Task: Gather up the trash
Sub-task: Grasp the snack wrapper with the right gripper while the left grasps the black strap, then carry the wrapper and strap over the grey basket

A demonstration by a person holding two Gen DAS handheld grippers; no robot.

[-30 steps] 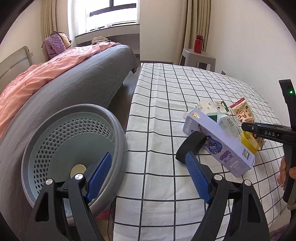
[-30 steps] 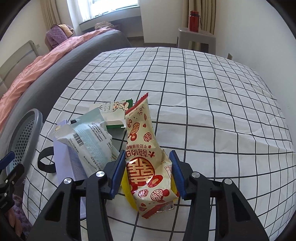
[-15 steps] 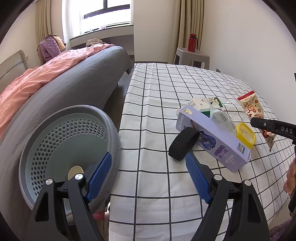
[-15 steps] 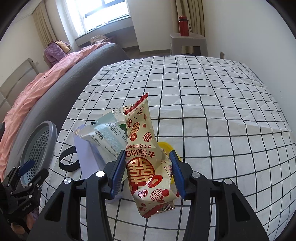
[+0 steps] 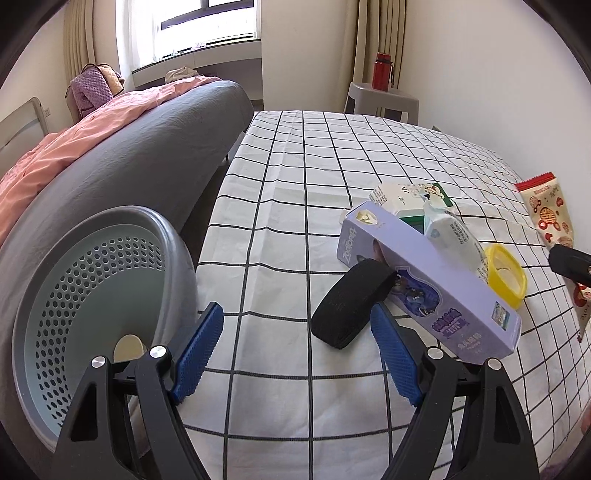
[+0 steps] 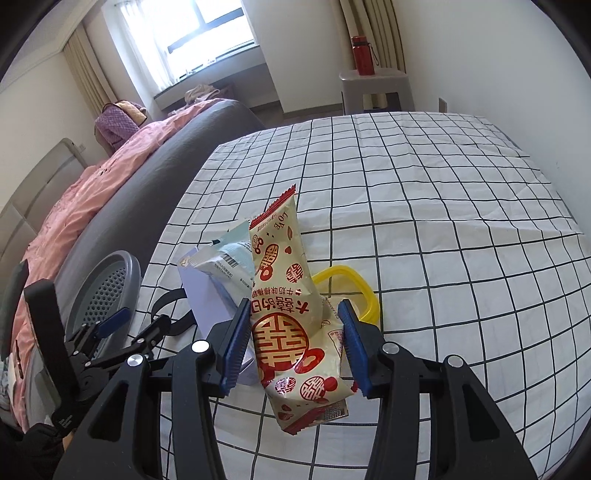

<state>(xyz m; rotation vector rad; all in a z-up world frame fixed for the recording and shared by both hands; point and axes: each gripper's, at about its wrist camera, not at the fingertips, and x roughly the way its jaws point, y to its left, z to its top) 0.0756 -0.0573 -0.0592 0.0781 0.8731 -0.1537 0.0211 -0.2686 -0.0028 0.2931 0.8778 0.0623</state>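
Snack wrapper lifted from the checked bed

The red-and-cream snack wrapper hangs clamped in the right gripper above the purple box and yellow lid; left gripper jaws gape wide beside the grey basket.

A red bottle stands on a grey stool at upper right; a pink blanket covers the grey bed at left, beneath the window.
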